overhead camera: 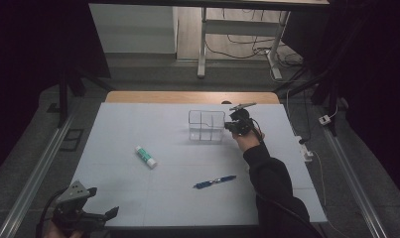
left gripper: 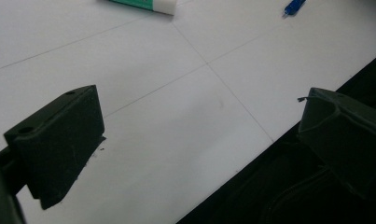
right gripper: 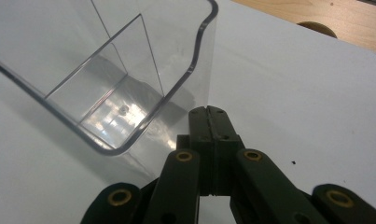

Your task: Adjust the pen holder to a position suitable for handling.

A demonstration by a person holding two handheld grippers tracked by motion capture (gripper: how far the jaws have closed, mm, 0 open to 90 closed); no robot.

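The clear, glossy plastic divided organiser box (right gripper: 106,79) gleams on the matt white sheet surface (right gripper: 293,93); bare wood edges it at twelve o'clock. Matt black plastic jaws.

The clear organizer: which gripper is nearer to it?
Right. The right gripper sits shut beside the clear organizer; the left gripper waits open at the table's near left corner.

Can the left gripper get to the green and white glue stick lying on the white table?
Probably yes. The left gripper is open at the table's near edge, and bare white table lies between it and the green and white glue stick, with nothing in the way.
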